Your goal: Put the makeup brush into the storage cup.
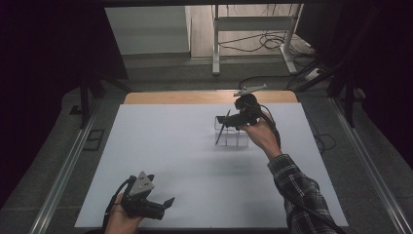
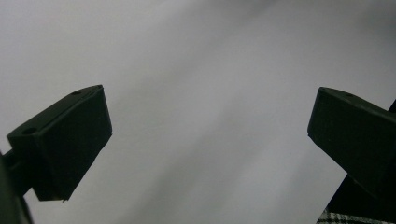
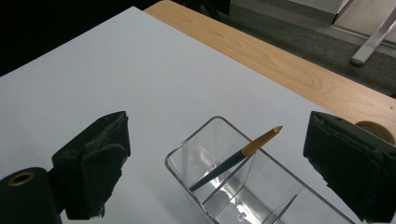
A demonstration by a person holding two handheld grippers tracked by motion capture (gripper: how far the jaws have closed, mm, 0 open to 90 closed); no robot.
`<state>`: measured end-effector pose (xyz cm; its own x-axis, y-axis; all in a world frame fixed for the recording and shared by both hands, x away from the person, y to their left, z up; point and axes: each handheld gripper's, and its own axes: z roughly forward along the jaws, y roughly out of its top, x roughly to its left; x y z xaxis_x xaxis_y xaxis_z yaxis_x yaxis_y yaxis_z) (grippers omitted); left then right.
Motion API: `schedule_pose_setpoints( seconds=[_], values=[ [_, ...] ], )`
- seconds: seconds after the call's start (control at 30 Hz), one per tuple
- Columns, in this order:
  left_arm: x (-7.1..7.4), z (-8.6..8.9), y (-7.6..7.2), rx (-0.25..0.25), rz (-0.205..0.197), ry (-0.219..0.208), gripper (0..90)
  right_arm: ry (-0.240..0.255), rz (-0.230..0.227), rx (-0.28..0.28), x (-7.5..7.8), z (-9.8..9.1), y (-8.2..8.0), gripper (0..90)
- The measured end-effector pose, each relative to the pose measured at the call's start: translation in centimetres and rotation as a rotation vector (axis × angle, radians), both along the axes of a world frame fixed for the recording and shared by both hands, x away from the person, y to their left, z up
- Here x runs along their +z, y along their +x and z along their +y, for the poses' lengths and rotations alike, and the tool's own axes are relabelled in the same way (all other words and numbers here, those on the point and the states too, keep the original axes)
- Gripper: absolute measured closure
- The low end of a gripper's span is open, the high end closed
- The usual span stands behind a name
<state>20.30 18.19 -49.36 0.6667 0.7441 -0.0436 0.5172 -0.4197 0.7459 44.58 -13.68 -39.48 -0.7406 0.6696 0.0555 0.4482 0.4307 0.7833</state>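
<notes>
1. High view: the right hand-held gripper (image 1: 229, 118) hovers over a clear plastic divided organiser box (image 1: 233, 138) that stands toward the far right of the white counter (image 1: 175, 156). A slim dark pencil-like stick with a tan tip (image 1: 222, 127) leans out of the box's left end, its upper end close under the jaws. The left hand-held gripper (image 1: 165, 204) rests low at the near edge of the counter, well apart from the box.

2. Left gripper view: the left hand-held gripper's two black jaws stand wide apart with bare white counter between them; it is released and carries nothing.

3. Right gripper view: the right hand-held gripper (image 3: 215, 163) is released, its padded jaws spread to either side of the box (image 3: 243, 186). The stick (image 3: 236, 158) stands slanted in the end compartment, lower end on the floor of the box, tan tip poking above the rim, touching neither pad.

4. Progress, as I judge it: the stick looks delivered into its compartment and let go, so the placing step appears done. What seems left is drawing the right gripper clear without knocking the leaning stick. I see no other loose items on the counter.
</notes>
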Motion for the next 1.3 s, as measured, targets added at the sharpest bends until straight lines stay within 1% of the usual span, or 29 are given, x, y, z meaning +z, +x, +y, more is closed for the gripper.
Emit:
schedule_pose_setpoints(
  seconds=[0.33,0.63,0.73,0.87,1.0,1.1,1.17,1.3],
  values=[
    [0.0,0.1,0.0,0.001,-0.013,-0.002,0.0,0.001,-0.012,0.021,0.5,-0.4,-1.1,5.9],
    [0.0,0.1,0.0,-0.002,-0.005,-0.007,0.0,-0.005,-0.030,0.035,0.5,-1.0,-2.3,4.6],
    [0.0,0.1,0.0,-0.003,-0.004,-0.007,0.0,-0.003,-0.025,0.036,0.4,-1.2,-2.6,4.5],
    [0.1,0.1,-0.1,-0.002,-0.006,-0.020,0.4,-0.009,-0.029,0.043,0.3,-1.3,-3.0,4.4],
    [0.1,0.1,-0.1,-0.004,-0.008,-0.018,0.5,-0.002,-0.020,0.054,0.1,-1.4,-3.5,4.3],
    [0.1,0.0,-0.1,-0.006,-0.007,-0.013,0.6,-0.011,-0.022,0.062,-0.1,-1.4,-3.8,4.2],
    [0.1,0.0,-0.1,-0.007,-0.007,-0.012,0.6,-0.007,-0.016,0.067,-0.2,-1.4,-4.0,3.9],
    [0.1,0.0,-0.1,-0.005,-0.005,-0.011,0.5,-0.019,-0.012,0.075,-0.5,-1.5,-4.4,3.4]
  ],
)
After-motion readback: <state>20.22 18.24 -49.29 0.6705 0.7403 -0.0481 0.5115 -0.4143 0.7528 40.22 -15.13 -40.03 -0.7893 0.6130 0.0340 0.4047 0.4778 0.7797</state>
